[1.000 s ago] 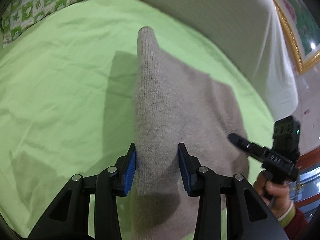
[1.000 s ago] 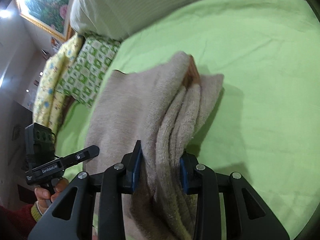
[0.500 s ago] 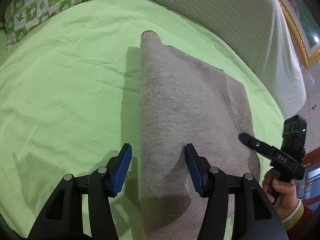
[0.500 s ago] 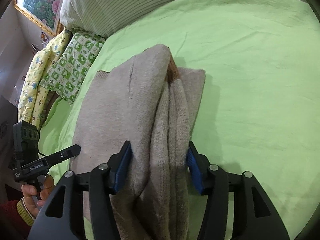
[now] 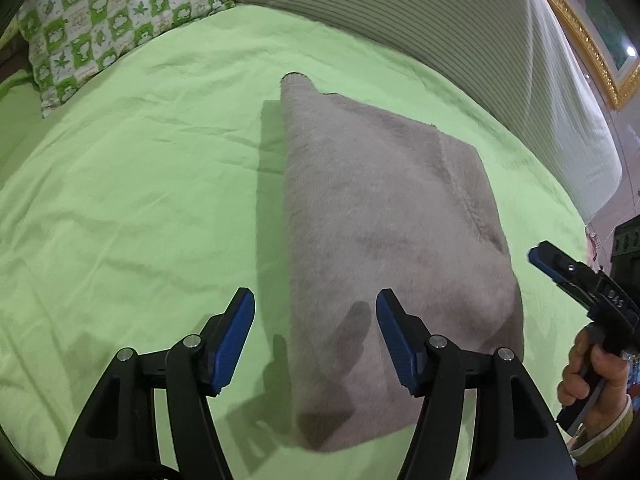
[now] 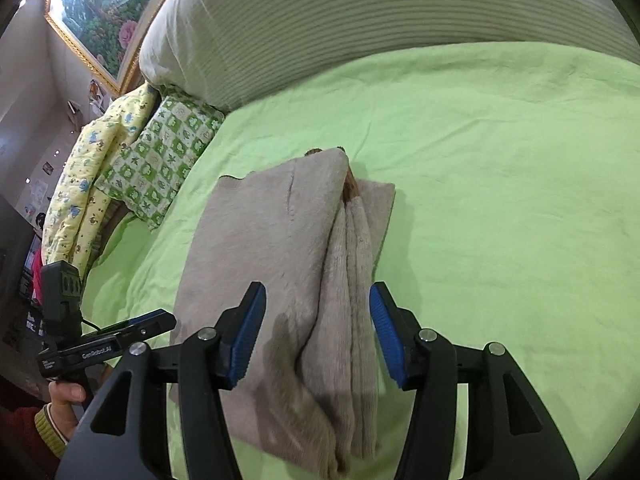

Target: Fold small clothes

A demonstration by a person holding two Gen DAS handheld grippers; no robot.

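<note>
A beige knit sweater [image 5: 384, 216] lies folded into a thick rectangle on the green bedsheet [image 5: 140, 200]. In the right wrist view the sweater [image 6: 280, 248] shows its stacked folded layers along its right edge. My left gripper [image 5: 314, 332] is open and empty, its blue pads either side of the sweater's near edge, just above it. My right gripper [image 6: 316, 330] is open and empty, hovering over the sweater's near end. Each gripper shows in the other's view: the right one [image 5: 576, 280], the left one [image 6: 120, 336].
A large striped white pillow [image 5: 440, 28] lies along the far side of the bed. A green-and-white patterned pillow [image 5: 104, 20] lies at the far left, with a yellow quilt [image 6: 84, 184] beside it. A gold-framed picture [image 6: 100, 12] hangs on the wall.
Both grippers have opened and let go of the sweater, then drawn back and up. The sweater now lies flat and folded on the sheet.
</note>
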